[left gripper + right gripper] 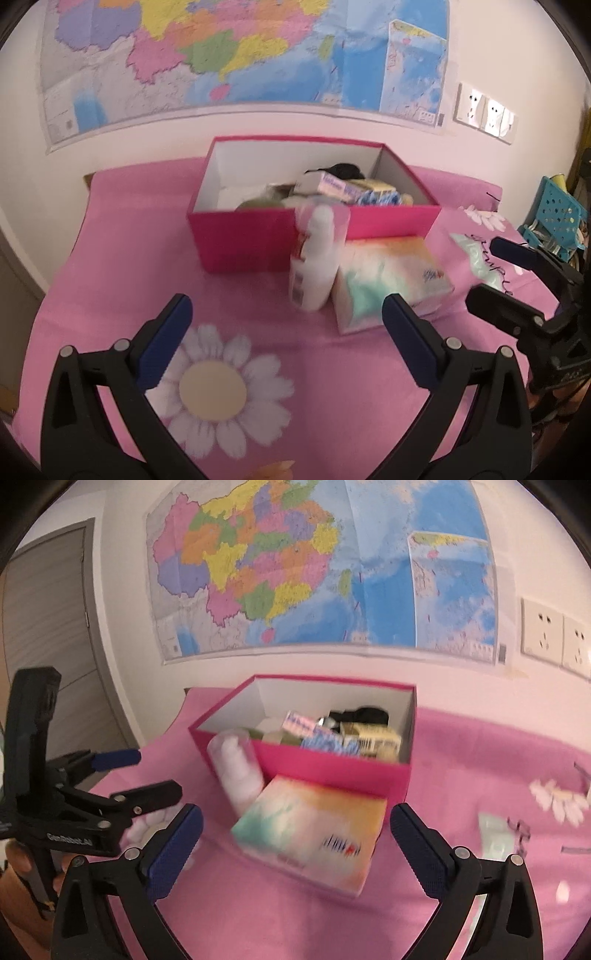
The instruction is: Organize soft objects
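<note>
A pink open box (243,240) (332,771) stands on the pink flowered cloth and holds several small packs and a black item. A soft tissue pack (388,280) (314,830) lies in front of the box. A white bottle (314,269) (240,771) leans beside the pack against the box. My left gripper (288,328) is open and empty, just short of the bottle and pack. My right gripper (295,834) is open and empty, with the tissue pack between its fingers. Each gripper shows in the other's view: the right one (498,273) and the left one (147,775).
A flat green-white packet (495,834) (476,258) lies on the cloth to the right. A teal basket (554,218) stands at the far right. A map and wall sockets (554,635) are on the wall behind. A grey door (48,627) is at the left.
</note>
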A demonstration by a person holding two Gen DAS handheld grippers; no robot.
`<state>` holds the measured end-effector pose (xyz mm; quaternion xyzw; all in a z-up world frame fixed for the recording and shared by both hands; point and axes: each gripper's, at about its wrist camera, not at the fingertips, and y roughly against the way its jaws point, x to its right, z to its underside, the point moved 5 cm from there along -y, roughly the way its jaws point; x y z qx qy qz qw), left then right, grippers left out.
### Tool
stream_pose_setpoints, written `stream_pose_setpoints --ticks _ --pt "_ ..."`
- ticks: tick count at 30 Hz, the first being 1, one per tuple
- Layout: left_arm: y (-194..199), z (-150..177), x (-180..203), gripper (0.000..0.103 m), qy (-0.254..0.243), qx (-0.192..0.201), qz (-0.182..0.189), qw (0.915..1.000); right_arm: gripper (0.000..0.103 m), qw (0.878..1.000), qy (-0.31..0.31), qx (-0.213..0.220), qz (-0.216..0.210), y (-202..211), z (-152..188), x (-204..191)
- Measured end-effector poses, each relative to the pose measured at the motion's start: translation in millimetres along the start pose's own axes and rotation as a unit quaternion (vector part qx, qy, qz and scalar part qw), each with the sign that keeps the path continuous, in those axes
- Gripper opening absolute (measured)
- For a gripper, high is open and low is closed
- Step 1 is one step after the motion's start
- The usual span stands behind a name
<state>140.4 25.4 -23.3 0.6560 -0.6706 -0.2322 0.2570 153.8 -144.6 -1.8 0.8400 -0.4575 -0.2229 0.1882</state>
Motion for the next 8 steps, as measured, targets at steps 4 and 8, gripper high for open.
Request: stream_pose_setpoints --ticks 4,8 --pt "6.6 12.3 3.3 0.103 0.002 -0.005 0.003 1.0000 0.103 1.000 0.001 -0.005 0.017 6.5 12.6 -6.9" --pt "11.0 18.9 10.4 0.103 -0.009 -0.003 -0.011 0.9999 0.103 1.000 0.005 -0.008 0.025 10.6 24.0 -15.0"
